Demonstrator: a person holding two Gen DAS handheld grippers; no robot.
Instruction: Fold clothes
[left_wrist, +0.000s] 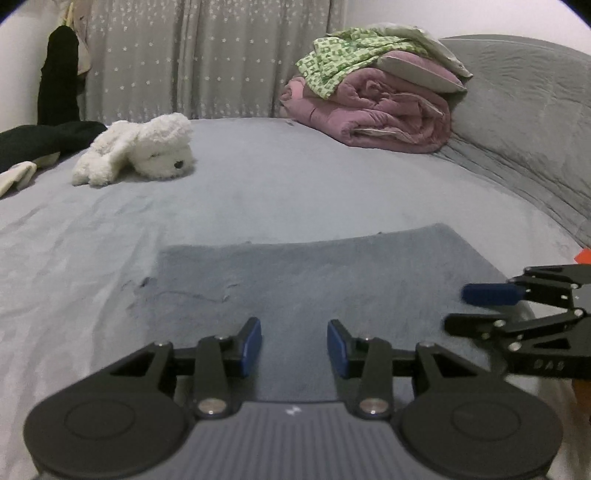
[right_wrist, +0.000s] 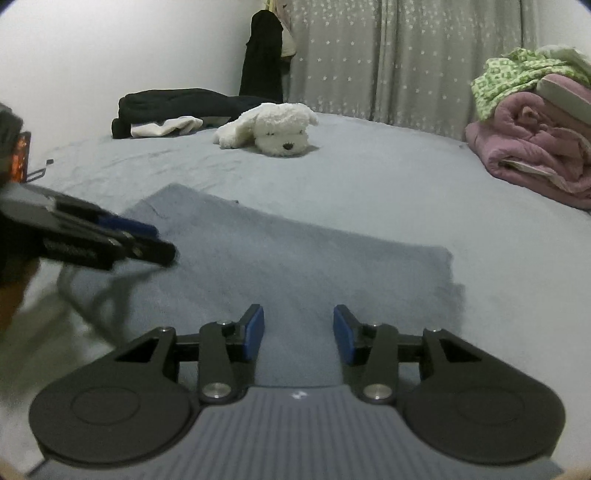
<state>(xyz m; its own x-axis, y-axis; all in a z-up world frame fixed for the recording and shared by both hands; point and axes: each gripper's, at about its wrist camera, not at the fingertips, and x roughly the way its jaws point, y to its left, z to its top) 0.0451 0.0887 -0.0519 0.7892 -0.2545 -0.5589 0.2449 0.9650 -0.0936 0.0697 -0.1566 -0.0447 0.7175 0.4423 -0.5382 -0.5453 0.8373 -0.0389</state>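
A grey-blue garment (left_wrist: 295, 273) lies flat as a folded rectangle on the pale grey bed sheet (left_wrist: 258, 192). In the left wrist view my left gripper (left_wrist: 294, 332) hovers over its near edge, blue pads apart, nothing pinched between them. My right gripper (left_wrist: 460, 309) comes in from the right over the garment's right corner, fingers apart. In the right wrist view the same garment (right_wrist: 295, 251) stretches ahead of my right gripper (right_wrist: 298, 325), which is open and empty. The left gripper (right_wrist: 162, 243) shows blurred at the garment's left edge.
A white plush dog (left_wrist: 147, 151) lies further back on the bed. A rolled pink quilt (left_wrist: 380, 110) with a green patterned cloth (left_wrist: 340, 55) sits at the back right by a grey headboard (left_wrist: 524, 103). Dark clothes (right_wrist: 177, 103) and a white cloth (right_wrist: 166, 127) lie at the far left.
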